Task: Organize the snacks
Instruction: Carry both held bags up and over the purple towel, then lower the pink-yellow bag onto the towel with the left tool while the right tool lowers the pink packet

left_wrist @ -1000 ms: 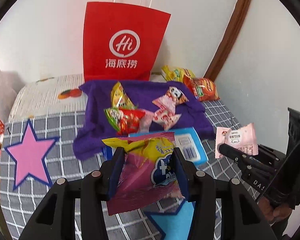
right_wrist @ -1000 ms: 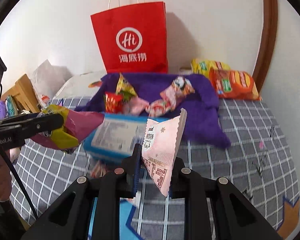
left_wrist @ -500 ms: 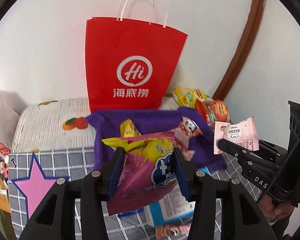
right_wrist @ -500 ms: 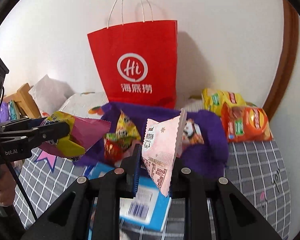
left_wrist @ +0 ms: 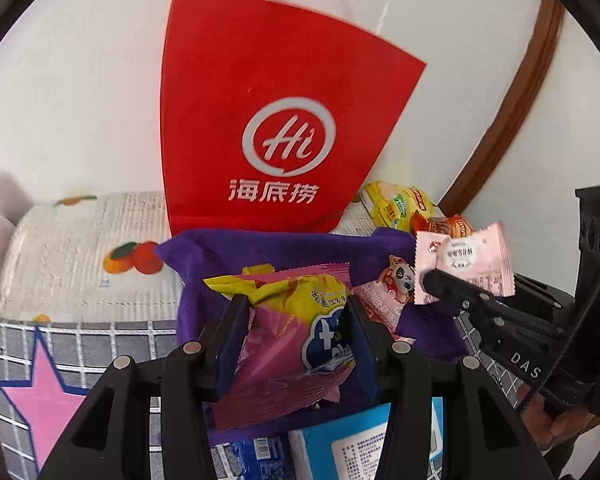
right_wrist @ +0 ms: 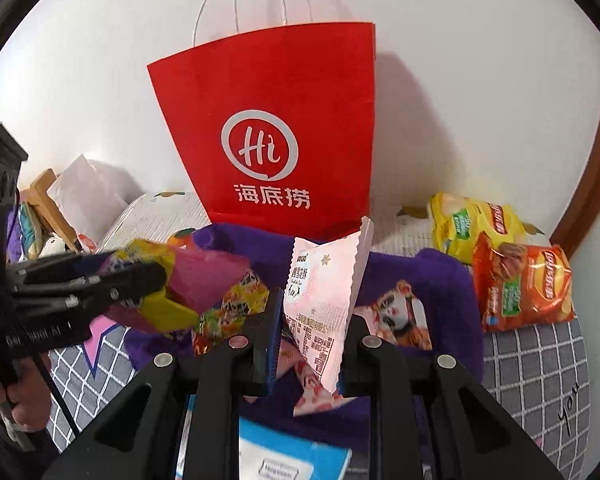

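Note:
My left gripper (left_wrist: 296, 344) is shut on a yellow and magenta snack bag (left_wrist: 288, 340), held in the air in front of the red paper bag (left_wrist: 276, 120). My right gripper (right_wrist: 310, 336) is shut on a pale pink snack packet (right_wrist: 324, 288), also held up near the red paper bag (right_wrist: 272, 128). Each gripper shows in the other view: the right one (left_wrist: 432, 284) with its pink packet (left_wrist: 464, 264), the left one (right_wrist: 156, 276) with its bag (right_wrist: 188, 284). A purple cloth (left_wrist: 292, 248) below holds several small snack packets.
Yellow and orange chip bags (right_wrist: 516, 280) lie at the right by the wall. A blue and white box (left_wrist: 368, 448) lies under the grippers. A checked mat with a pink star (left_wrist: 52, 392) covers the surface. A brown door frame (left_wrist: 512, 108) stands at the right.
Both grippers have risen and moved forward toward the red paper bag, each still holding its packet. The bag looms larger and the blue box has dropped low in view.

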Demonstrator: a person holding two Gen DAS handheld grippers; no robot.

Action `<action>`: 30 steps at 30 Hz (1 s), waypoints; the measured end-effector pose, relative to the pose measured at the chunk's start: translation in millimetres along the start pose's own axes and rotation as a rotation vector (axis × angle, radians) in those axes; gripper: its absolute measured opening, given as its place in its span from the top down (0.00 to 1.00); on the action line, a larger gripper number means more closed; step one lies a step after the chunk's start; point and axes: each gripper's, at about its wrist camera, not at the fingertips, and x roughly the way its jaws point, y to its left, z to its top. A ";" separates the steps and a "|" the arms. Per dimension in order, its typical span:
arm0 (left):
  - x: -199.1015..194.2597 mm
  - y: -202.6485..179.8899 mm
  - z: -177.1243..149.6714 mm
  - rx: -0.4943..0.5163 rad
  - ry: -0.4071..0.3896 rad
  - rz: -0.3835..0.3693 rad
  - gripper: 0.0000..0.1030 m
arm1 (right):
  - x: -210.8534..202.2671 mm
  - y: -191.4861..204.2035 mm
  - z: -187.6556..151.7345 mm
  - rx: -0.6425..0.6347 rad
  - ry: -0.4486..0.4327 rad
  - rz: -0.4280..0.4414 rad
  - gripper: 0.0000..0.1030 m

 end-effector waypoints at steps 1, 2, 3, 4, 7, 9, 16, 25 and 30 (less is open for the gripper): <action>4.7 1.5 0.4 0.001 0.017 0.009 0.55 | 2.9 0.5 1.2 -0.003 0.003 0.002 0.79; 8.1 3.1 0.5 0.005 0.027 0.017 0.55 | 7.0 1.5 2.6 -0.010 0.005 0.003 0.79; 10.2 6.2 -0.3 0.000 0.024 0.024 0.55 | 11.1 2.3 3.9 -0.017 0.005 0.003 0.79; 12.3 8.1 -0.9 -0.004 0.029 0.029 0.55 | 14.3 3.0 4.7 -0.022 0.007 0.003 0.79; 18.1 13.1 -2.5 -0.006 0.044 0.045 0.55 | 27.0 4.1 6.5 -0.037 0.016 -0.003 0.79; 20.5 16.4 -3.4 -0.012 0.048 0.051 0.55 | 33.1 2.0 5.6 -0.028 0.015 -0.004 0.79; 22.6 21.3 -3.0 -0.024 0.046 0.059 0.55 | 45.3 -11.6 0.0 -0.009 0.049 0.001 0.79; 24.4 23.9 -3.2 -0.043 0.049 0.056 0.55 | 40.6 -21.4 0.0 0.013 0.049 -0.004 0.79; 23.5 24.1 -3.0 -0.046 0.046 0.054 0.55 | 39.7 -20.1 0.4 0.009 0.045 -0.009 0.79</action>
